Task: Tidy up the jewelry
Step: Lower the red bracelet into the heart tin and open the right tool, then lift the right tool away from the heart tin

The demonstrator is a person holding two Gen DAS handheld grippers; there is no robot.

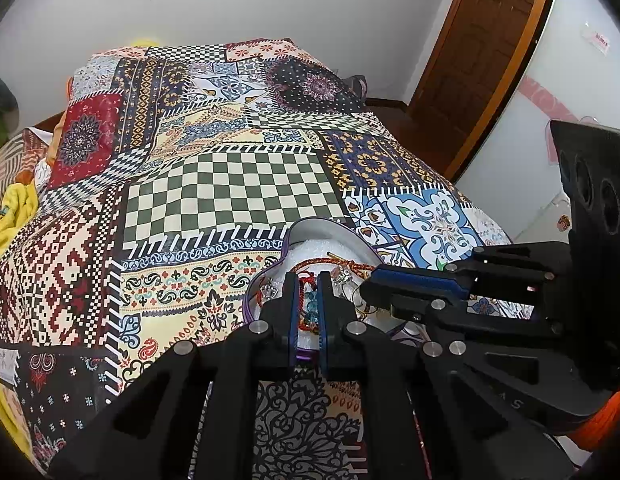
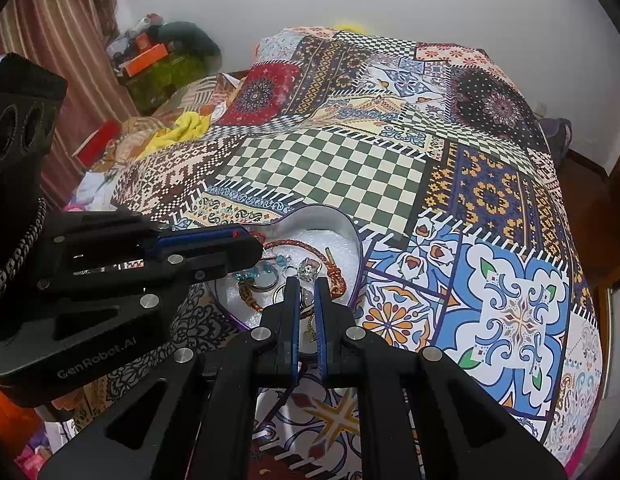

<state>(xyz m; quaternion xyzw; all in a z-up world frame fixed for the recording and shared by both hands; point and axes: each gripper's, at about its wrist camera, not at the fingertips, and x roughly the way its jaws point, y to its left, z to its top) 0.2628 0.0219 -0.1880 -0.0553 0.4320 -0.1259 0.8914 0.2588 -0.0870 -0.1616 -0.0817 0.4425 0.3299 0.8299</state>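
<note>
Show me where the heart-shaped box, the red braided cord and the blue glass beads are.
heart-shaped box (image 2: 352, 236): right wrist view, on its inner metal wall.
red braided cord (image 2: 297, 243): right wrist view, on the cord's upper arc.
blue glass beads (image 2: 249, 274): right wrist view, on the bead cluster.

Patchwork bedspread with green-cream checks, blue-orange florals; purple-rimmed tin, white lining; red-orange braided cord; black grippers.

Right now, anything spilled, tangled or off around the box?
Nothing spilled: the jewelry sits inside the heart-shaped box on the patterned bedspread. The pieces lie jumbled, the braided red cord over the rings. Left gripper and right gripper hover shut, empty.
</note>
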